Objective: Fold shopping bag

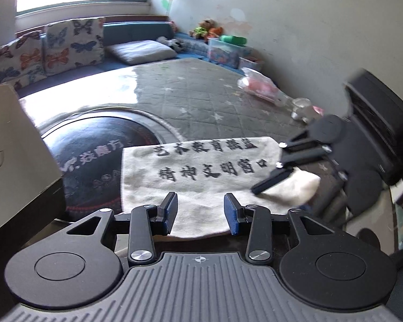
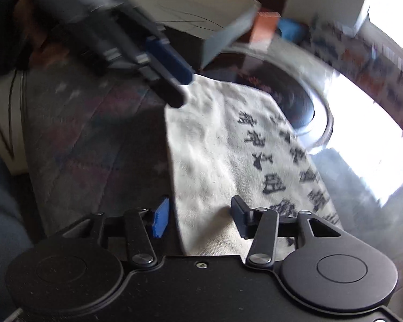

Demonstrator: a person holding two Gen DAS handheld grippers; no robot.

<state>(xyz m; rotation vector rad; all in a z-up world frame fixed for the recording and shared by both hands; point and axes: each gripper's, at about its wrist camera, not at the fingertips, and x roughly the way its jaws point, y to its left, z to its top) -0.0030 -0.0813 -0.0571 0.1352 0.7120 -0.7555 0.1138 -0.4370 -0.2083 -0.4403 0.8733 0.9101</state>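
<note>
white shopping bag [image 1: 201,177] flat on the star-patterned mat [image 1: 201,102]

left gripper [image 1: 200,212] jaws apart over its near edge; right gripper [image 2: 200,216] jaws apart astride the bag's side edge, nothing clamped.

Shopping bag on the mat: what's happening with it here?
A person is working a pale cloth bag with printed characters, using a handheld gripper in each hand. The bag lies flat on the mat, partly over a dark round rug. The left gripper is open over the bag's near edge. The right gripper is also open, astride one edge near a corner, and seems to have fabric bunched beside its fingers. No finished fold shows yet.
</note>
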